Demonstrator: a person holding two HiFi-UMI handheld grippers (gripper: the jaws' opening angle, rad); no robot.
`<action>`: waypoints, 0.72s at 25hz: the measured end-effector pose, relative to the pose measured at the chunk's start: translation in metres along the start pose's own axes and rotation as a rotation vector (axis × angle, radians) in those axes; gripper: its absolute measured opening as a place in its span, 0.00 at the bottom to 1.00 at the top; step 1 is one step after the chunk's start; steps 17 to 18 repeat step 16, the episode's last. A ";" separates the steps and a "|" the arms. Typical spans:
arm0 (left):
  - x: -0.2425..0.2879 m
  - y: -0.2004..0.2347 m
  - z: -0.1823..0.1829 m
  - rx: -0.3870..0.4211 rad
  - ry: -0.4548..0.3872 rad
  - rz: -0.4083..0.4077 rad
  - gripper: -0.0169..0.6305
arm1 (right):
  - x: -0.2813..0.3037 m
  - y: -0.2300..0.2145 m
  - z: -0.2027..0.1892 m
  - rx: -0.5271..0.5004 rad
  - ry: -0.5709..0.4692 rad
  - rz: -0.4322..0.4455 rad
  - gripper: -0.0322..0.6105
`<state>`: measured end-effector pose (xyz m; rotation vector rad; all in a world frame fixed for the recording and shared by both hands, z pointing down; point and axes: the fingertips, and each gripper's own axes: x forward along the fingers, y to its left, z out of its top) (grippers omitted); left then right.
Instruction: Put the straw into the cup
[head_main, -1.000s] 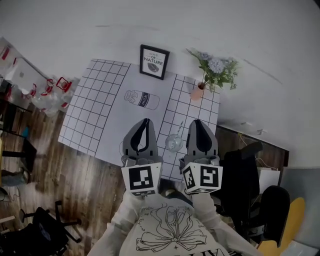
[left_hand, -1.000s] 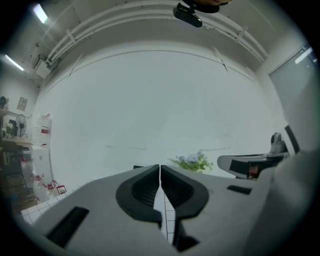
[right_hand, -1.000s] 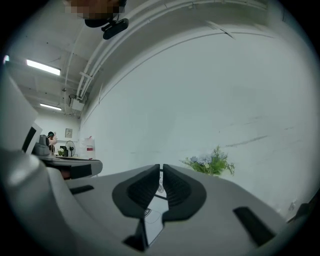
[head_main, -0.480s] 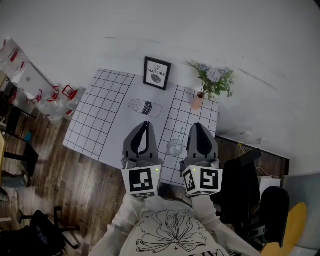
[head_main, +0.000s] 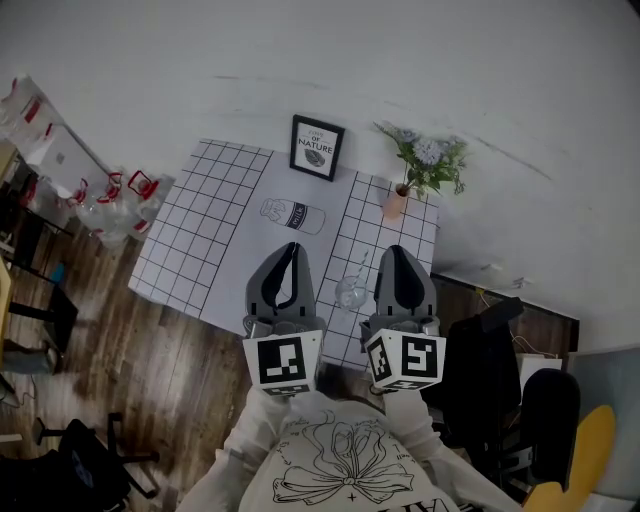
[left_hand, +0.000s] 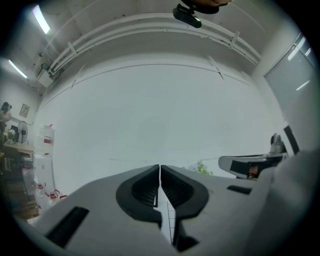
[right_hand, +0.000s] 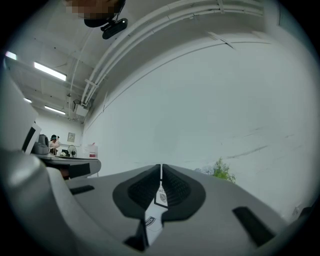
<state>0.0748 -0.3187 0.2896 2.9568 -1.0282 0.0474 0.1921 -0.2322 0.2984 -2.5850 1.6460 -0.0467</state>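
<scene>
Grey grippers, two: left gripper (head_main: 290, 248) and right gripper (head_main: 396, 251), each with jaws pressed together on nothing. One clear cup (head_main: 350, 293) stands on the table (head_main: 190, 240) between them, one straw (head_main: 361, 264) slanting at its far rim. Layout matches half a second ago

Head view: flat, muted light is spread evenly over the white wall (head_main: 450, 80) and the counter (head_main: 190, 230). The wooden floor (head_main: 130, 370) is left dim. Straight edges are bowed by barrel distortion.

Gripper views: fluorescent tubes (left_hand: 40, 19) are seen glaring overhead. Corners are blacked out by the fisheye circle. The left claw (left_hand: 160, 172) is rendered soft near the lens.
</scene>
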 end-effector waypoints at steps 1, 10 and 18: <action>0.000 0.000 0.000 0.000 -0.001 0.000 0.04 | 0.000 0.000 0.001 -0.002 -0.001 0.001 0.07; -0.001 -0.001 0.001 0.004 -0.001 0.003 0.04 | -0.002 -0.002 0.003 -0.017 0.001 0.006 0.07; 0.000 0.003 0.001 0.011 -0.001 0.010 0.04 | -0.001 -0.006 0.002 -0.025 0.003 0.004 0.07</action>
